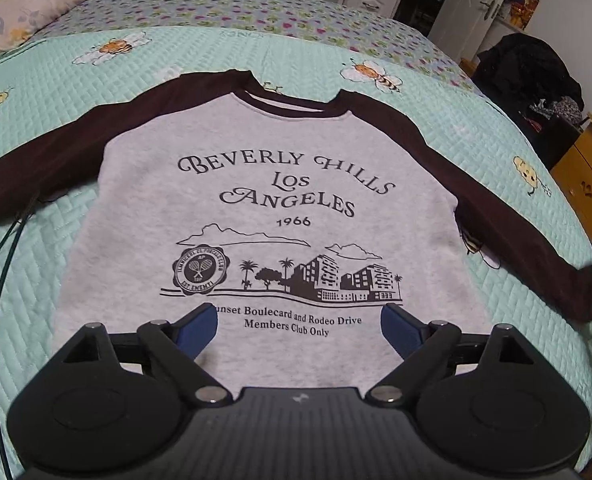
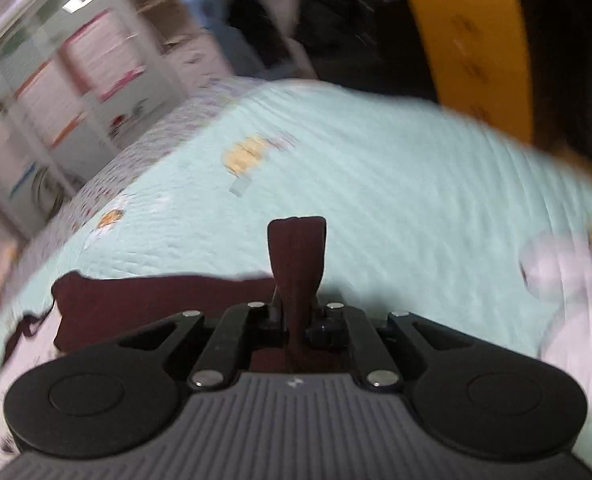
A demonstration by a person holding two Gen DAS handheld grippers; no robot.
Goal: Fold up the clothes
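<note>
Grey fleece with dark brown sleeves is lying face up across the mint quilted bedspread (image 1: pixel 48 288): that is the sweatshirt (image 1: pixel 272 208), collar pointing away, printed front showing, both arms reaching out to the sides. The left gripper (image 1: pixel 299 322) is hanging over the lower front of the garment, near the hem, its blue pads (image 1: pixel 200 330) standing spread wide with nothing between them and not visibly touching the cloth.

Over on the other side the right gripper (image 2: pixel 296 276) is pinching the right sleeve (image 2: pixel 164 304), jaws pressed together on a fold of brown fabric that is poking up past the fingertips. That view is smearing badly, so this hand looks to be travelling with the cuff, though where it is heading I cannot tell.

Now the risks. Only a thin bunch of cloth is sitting in that pinch, and a quick swing could be tugging it free, dropping the sleeve short of the body. Nothing is anchoring the torso either, since the left pads are hovering apart, so a hard pull could be dragging the whole sweatshirt sideways and rucking the front. A dark cable (image 1: pixel 4 280) is also trailing across the quilt on the left, right where a fold could snag it
</note>
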